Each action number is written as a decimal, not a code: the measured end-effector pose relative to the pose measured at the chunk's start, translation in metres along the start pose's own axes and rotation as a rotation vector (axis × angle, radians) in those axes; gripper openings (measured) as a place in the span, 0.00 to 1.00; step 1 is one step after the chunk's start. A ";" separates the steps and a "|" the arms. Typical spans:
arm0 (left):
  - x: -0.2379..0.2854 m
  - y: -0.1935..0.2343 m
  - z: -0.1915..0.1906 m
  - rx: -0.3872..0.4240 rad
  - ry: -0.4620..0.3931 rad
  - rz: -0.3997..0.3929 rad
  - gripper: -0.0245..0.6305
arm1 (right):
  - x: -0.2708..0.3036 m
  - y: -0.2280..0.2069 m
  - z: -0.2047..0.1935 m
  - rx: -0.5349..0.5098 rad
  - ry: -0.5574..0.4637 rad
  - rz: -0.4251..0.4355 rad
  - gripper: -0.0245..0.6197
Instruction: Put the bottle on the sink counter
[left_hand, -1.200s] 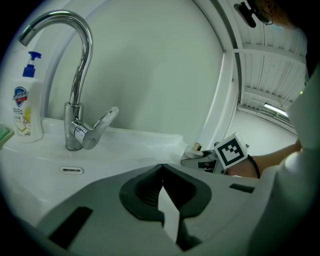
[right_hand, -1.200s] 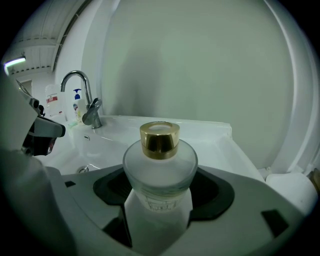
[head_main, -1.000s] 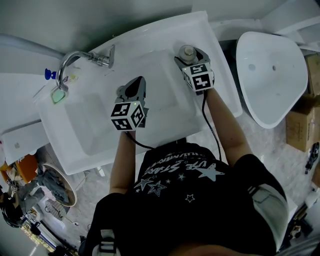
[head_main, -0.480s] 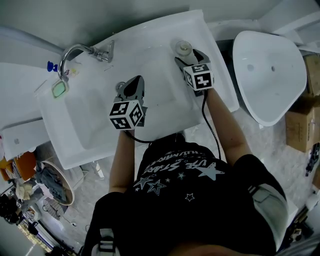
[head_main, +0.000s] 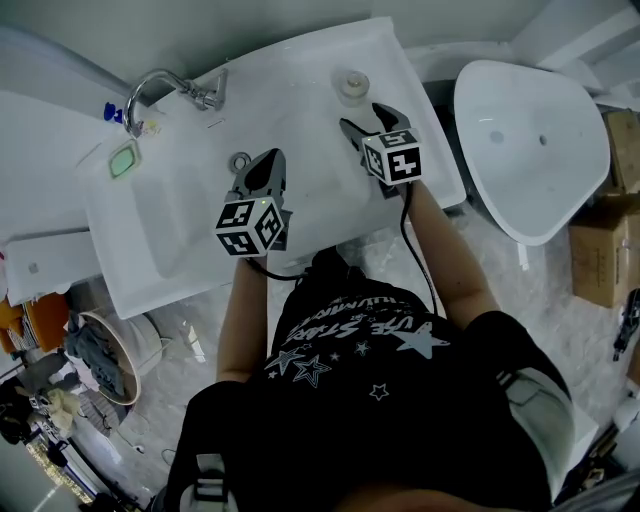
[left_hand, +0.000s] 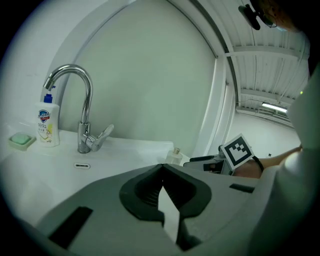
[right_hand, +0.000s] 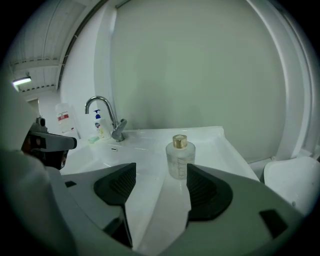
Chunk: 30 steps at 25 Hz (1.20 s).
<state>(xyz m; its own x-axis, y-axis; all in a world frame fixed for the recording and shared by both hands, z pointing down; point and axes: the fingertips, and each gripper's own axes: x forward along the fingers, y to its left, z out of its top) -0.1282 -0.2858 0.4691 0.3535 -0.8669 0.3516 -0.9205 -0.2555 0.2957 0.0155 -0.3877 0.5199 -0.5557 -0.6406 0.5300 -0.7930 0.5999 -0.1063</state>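
A small clear glass bottle (right_hand: 179, 158) with a gold cap stands upright on the right back corner of the white sink counter (right_hand: 220, 145); it is also visible in the head view as the bottle (head_main: 351, 85). My right gripper (right_hand: 160, 187) is open just short of it, jaws spread and touching nothing. In the head view the right gripper (head_main: 362, 118) sits a little nearer the person than the bottle. My left gripper (left_hand: 162, 192) is shut and empty, hovering over the basin (head_main: 200, 215) near the drain.
A chrome faucet (left_hand: 82, 115), a hand-soap bottle (left_hand: 46, 122) and a green soap dish (left_hand: 21, 141) stand at the sink's back left. A second white basin (head_main: 530, 140) and cardboard boxes (head_main: 600, 250) lie on the floor to the right.
The right gripper has let go of the bottle and drawn back toward the person; the bottle stays standing on the counter. The left gripper has hardly moved.
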 end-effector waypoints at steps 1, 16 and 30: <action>-0.004 -0.004 0.001 0.003 -0.006 0.001 0.05 | -0.005 0.003 0.000 0.002 -0.005 0.013 0.54; -0.072 -0.048 -0.013 0.014 -0.067 0.037 0.05 | -0.090 0.035 -0.007 -0.072 -0.074 0.004 0.05; -0.125 -0.088 -0.036 0.024 -0.095 0.059 0.05 | -0.150 0.053 -0.039 -0.115 -0.068 0.018 0.05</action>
<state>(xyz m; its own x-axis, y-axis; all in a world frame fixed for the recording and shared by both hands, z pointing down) -0.0856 -0.1396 0.4316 0.2819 -0.9173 0.2812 -0.9435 -0.2118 0.2549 0.0667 -0.2408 0.4677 -0.5882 -0.6581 0.4701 -0.7512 0.6599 -0.0160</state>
